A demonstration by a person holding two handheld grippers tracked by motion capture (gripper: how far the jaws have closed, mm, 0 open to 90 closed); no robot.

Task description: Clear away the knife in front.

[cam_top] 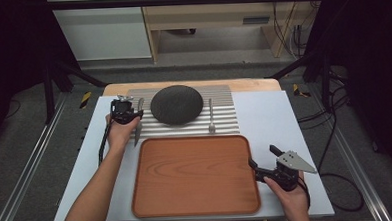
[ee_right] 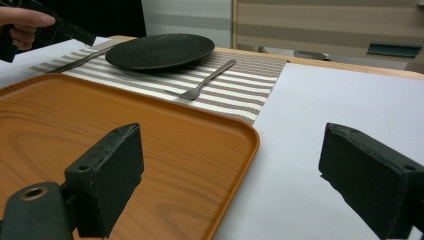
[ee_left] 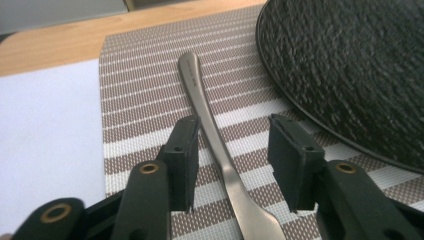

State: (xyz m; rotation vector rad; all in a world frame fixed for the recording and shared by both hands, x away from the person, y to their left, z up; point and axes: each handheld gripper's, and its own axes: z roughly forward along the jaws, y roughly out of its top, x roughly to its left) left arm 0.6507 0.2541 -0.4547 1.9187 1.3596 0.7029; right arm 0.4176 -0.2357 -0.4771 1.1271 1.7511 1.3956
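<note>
Steel glints between the black jaws of the left gripper (ee_left: 232,165): a slim brushed-metal knife (ee_left: 215,145) lies on the brown-and-white striped woven placemat (ee_left: 135,100), its handle running up the middle of the left gripper view toward the top. The jaws straddle that handle, one pad on each side, still spread. The pad at frame left looks to be right at the metal, though from this angle I cannot tell whether it touches; the pad at frame right stands clear of it with striped cloth showing in between. So no pinch yet.

From the high view, the left gripper (cam_top: 134,113) sits in the upper left of the table area, at the left edge of the placemat (cam_top: 224,114), with the knife (cam_top: 138,124) just beside the round, rough-textured black plate (cam_top: 176,104). The plate fills the centre of the mat. On its other side, to frame right, a metal fork (cam_top: 211,117) lies apart from the plate, tines toward the bottom of the frame.

Below the mat, taking the centre of the picture, lies the rectangular orange-brown wooden tray (cam_top: 194,175), bare. The right gripper (cam_top: 261,157) hovers at the tray's right edge, lower right of frame, over the white table covering (cam_top: 269,117). In the right gripper view its jaws stand wide apart, the tray's corner (ee_right: 240,140) and white surface between them, nothing held.
</note>
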